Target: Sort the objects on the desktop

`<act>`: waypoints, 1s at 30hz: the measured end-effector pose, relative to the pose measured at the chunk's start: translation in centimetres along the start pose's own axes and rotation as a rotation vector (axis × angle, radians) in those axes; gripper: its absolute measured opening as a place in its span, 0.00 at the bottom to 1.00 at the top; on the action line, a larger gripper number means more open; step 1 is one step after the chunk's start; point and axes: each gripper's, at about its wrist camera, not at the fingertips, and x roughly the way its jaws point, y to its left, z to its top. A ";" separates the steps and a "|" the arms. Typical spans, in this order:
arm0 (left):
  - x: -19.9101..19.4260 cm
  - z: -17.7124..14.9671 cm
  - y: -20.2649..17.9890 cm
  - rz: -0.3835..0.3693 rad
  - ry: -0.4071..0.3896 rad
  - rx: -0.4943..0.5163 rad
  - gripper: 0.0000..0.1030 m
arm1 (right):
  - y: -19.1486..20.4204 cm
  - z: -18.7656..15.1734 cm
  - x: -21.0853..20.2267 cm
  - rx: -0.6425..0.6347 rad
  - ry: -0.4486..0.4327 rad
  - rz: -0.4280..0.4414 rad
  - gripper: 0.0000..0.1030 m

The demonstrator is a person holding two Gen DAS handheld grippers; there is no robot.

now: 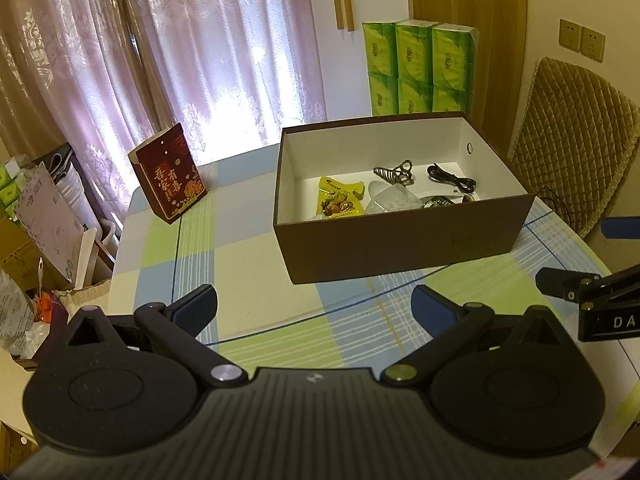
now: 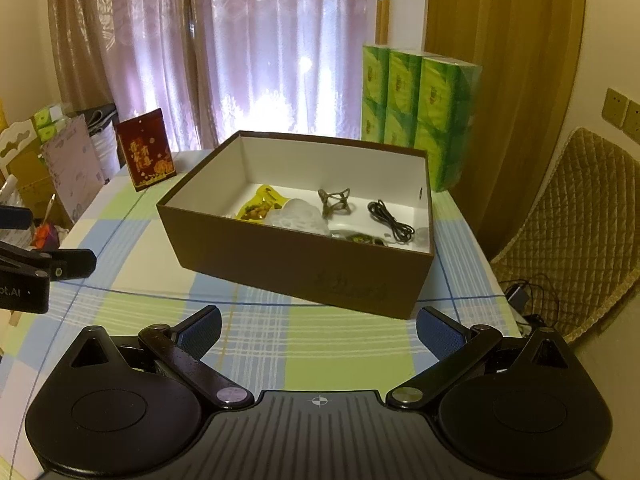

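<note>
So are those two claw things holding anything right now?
No. The left gripper and the right gripper are both open with only tablecloth between their fingers; the sorted items lie in the brown box.

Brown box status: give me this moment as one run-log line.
left gripper open, empty | right gripper open, empty | brown box holds snack packet, hair claw, black cable | red box outside

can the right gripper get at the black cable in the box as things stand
Probably yes: the right gripper is open and empty, the box has no lid, and the black cable lies uncovered near the right wall, reachable from above.
</note>
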 end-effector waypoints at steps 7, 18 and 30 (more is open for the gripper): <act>-0.3 -1.6 0.4 -0.017 0.012 0.000 0.99 | 1.2 -0.9 -0.7 -0.001 0.002 -0.014 0.98; -0.6 -3.6 -0.4 -0.017 0.045 0.005 0.99 | 1.4 -2.2 -1.3 -0.016 0.007 -0.011 0.98; -0.9 -4.3 -3.3 0.026 0.078 -0.032 0.99 | -0.5 -2.9 -1.8 -0.062 0.004 0.041 0.98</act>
